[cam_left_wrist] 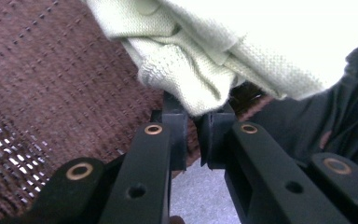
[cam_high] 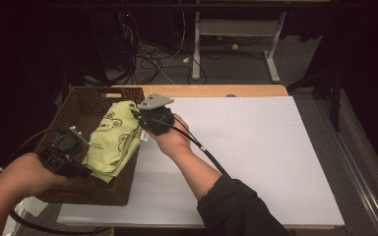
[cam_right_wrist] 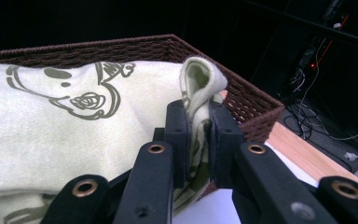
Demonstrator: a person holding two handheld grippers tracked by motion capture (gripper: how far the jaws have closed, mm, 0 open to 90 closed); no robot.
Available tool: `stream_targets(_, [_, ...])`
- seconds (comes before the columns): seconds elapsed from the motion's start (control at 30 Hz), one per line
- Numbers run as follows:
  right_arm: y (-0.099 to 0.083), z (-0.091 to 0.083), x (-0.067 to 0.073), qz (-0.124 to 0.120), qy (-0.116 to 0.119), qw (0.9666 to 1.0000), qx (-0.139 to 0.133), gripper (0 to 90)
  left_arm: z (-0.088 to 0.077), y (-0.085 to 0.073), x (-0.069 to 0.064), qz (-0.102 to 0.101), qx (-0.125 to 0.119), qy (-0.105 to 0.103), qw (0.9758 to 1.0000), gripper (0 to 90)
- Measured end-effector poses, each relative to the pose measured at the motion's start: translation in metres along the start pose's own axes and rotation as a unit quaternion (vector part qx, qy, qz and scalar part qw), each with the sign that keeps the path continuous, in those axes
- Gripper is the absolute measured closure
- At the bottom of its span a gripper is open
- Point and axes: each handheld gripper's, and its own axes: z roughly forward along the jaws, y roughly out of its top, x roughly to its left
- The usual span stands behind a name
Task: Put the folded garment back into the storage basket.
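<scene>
White tabletop, wicker basket at left edge, both jaws clamped on green cloth, dark rm, floor cables.

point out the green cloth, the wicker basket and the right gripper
green cloth [cam_high: 112,140], high view, on the printed middle of the folded fabric
wicker basket [cam_high: 86,99], high view, on the far wall of the brown weave
right gripper [cam_right_wrist: 198,122], right gripper view, between its fingers where they pinch the cloth's edge
</scene>
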Motion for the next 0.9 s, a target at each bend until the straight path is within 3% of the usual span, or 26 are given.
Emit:
stream_targets(0.43, [0.002, 0.035, 0.007, -0.006, 0.014, 0.9998, 0.008, 81.4, 0.009, -0.015, 0.013, -0.026, -0.015, 0.001, 0.9996, 79.2])
stream_targets(0.9, [0.01, 0.059, 0.017, -0.019, 0.026, 0.9994, 0.014, 81.3, 0.012, -0.028, 0.014, -0.049, -0.024, 0.008, 0.9985, 79.2])
